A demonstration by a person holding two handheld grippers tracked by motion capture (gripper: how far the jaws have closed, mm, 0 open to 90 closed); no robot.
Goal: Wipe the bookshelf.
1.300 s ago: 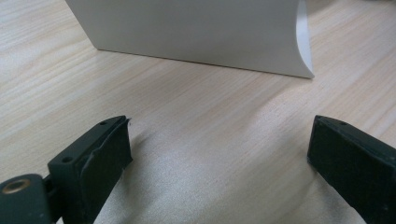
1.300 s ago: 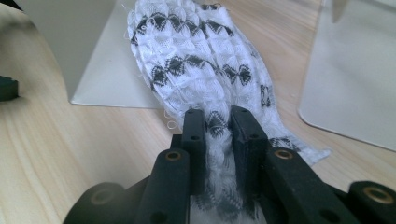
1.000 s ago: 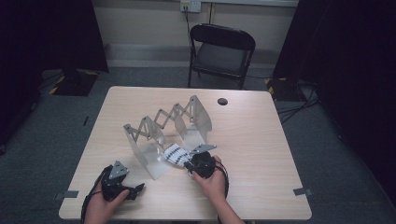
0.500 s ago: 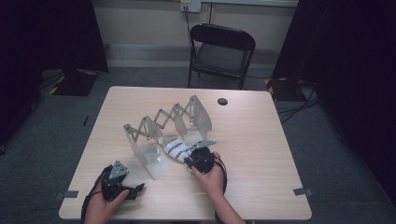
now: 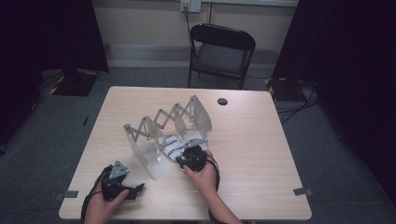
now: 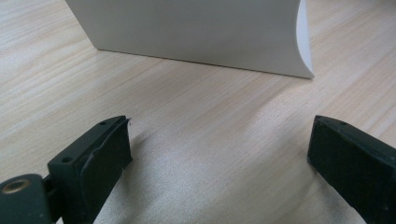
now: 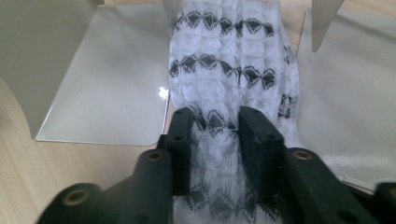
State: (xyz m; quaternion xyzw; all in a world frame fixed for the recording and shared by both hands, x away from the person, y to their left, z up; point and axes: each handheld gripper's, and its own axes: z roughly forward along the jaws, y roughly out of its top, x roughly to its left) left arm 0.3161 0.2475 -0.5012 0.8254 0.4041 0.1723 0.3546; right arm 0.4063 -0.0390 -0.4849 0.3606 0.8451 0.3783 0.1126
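A white knitted cloth (image 5: 172, 145) with black zigzag bands lies between two plates of a grey scissor-lattice rack (image 5: 154, 123) at mid table. My right gripper (image 5: 181, 157) reaches into the rack from the near side. In the right gripper view its jaws (image 7: 215, 116) stand either side of a raised fold of the cloth (image 7: 229, 51). They have just been opening, and the fold sits loosely between the pads. My left gripper (image 5: 139, 190) rests open on the table at the near left. It holds nothing (image 6: 219, 140), and a rack plate (image 6: 196, 32) lies ahead of it.
A black folding chair (image 5: 222, 51) stands behind the table's far edge. A small black round disc (image 5: 222, 101) lies on the table (image 5: 261, 154) at the far right. Tape marks (image 5: 302, 192) and cables (image 5: 294, 109) lie on the grey floor around.
My right gripper has shifted a little farther into the rack, over the cloth. The left gripper has stayed where it was.
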